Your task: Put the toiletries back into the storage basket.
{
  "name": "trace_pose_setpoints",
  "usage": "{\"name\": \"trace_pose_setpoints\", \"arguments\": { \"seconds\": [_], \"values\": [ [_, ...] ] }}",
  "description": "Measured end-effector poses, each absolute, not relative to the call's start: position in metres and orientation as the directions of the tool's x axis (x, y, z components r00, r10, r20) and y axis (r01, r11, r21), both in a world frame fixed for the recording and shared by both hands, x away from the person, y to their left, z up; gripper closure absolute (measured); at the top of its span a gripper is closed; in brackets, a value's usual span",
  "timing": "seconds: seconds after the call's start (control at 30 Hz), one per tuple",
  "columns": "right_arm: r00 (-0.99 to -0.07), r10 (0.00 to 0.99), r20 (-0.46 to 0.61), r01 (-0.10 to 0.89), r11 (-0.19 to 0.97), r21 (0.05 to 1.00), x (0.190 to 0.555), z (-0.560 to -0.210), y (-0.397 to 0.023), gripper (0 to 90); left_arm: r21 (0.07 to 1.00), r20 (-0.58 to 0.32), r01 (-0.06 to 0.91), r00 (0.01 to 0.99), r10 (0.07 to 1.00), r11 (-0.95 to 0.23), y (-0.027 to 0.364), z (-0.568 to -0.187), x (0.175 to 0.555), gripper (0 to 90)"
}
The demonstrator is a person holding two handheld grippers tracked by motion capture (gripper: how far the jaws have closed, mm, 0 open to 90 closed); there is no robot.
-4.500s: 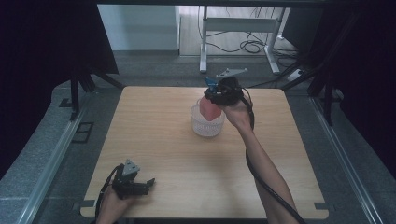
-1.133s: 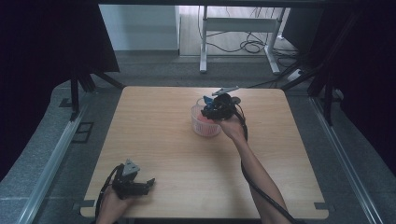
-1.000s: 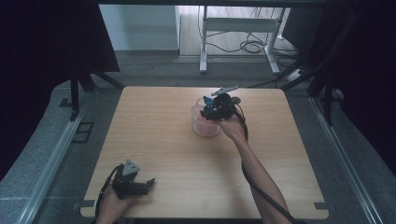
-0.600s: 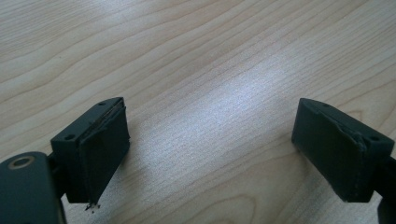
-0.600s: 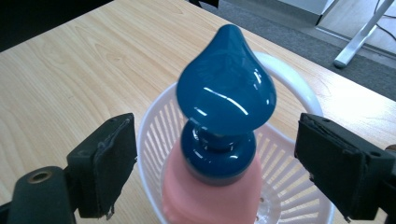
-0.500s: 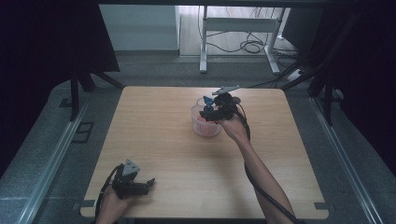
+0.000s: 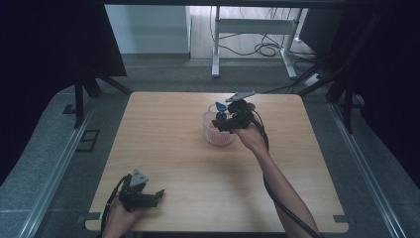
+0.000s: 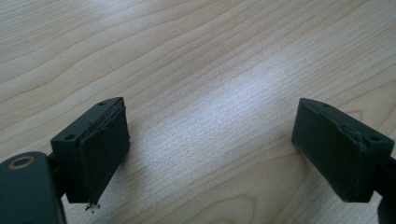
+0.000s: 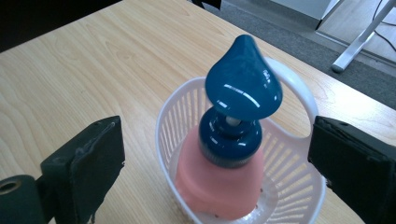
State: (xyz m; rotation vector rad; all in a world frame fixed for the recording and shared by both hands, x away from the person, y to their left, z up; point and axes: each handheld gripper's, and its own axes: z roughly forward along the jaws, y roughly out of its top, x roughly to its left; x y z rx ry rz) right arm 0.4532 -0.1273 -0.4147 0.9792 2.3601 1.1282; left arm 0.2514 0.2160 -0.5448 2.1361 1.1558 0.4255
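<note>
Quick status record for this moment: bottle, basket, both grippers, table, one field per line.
bottle: pink bottle with blue pump top, standing upright inside the basket
basket: white slotted basket on the table, handle arched behind the pump top
right gripper: right gripper at the basket, jaws have just been opening, now wide on either side of the bottle, pads not touching it
left gripper: left gripper open, nothing between its jaws, low over bare wood at the near left corner
table: wooden table

Table: your light wooden tabletop (image 7: 163, 148) was bare around the work.
Floor: grey carpet (image 7: 44, 163).
Background: white metal desk frame (image 7: 252, 29), black cables (image 7: 257, 48) beneath.
</note>
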Motion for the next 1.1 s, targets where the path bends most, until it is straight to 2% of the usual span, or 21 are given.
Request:
{"name": "trace_pose_setpoints", "arguments": {
  "seconds": [1.1],
  "values": [
    [-0.733, 0.680, -0.026, 0.394, 0.455, 0.799, 0.413, -0.411, -0.146, 5.0, 0.686, -0.027, 0.615, 0.556, 0.831, -0.389, 0.216, -0.545, 0.251, 10.7]
  ]
}}
